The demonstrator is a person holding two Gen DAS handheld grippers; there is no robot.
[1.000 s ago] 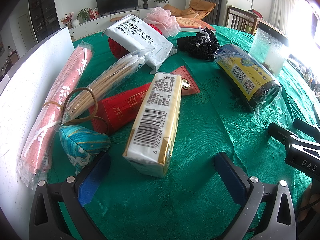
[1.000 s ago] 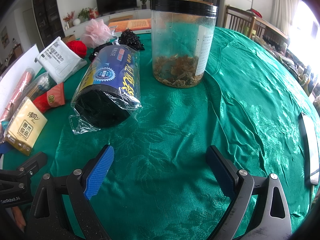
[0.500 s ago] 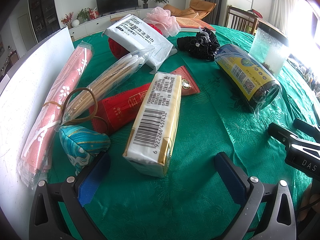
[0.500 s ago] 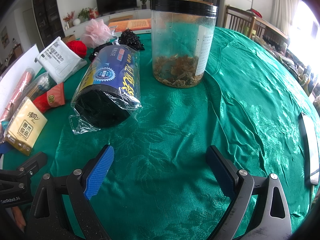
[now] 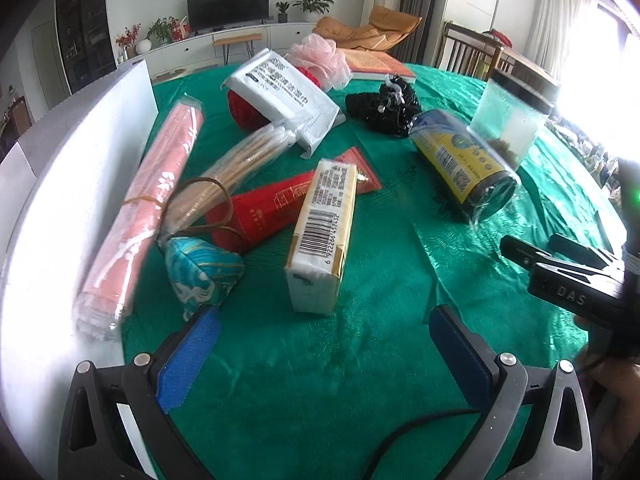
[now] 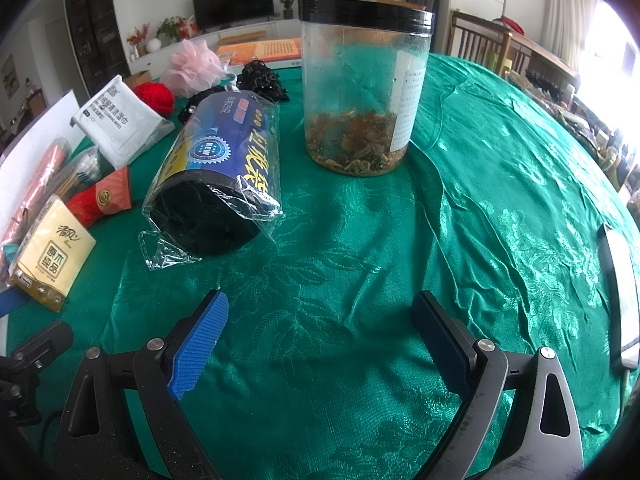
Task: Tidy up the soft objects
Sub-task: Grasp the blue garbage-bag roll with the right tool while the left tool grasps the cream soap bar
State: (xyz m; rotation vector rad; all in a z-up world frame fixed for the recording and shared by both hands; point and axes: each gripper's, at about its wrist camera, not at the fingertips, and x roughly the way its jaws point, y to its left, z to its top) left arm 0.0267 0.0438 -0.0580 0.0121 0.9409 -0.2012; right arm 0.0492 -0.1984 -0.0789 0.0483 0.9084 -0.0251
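Green cloth (image 6: 460,208): one jar (image 6: 362,88), two tissue packs (image 5: 320,236).

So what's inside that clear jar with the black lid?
The clear jar holds a shallow layer of brownish, dried-looking flakes at the bottom; the rest looks empty. A white label on its side hides part of the contents, and I can't tell what they are.

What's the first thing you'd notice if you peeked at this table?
Probably the big clear jar with a black lid, standing upright on the shiny green tablecloth with brownish bits at its bottom. Beside it lies a blue and yellow roll wrapped in plastic. Farther back, a fluffy pink puff sits beside a red ball of yarn.
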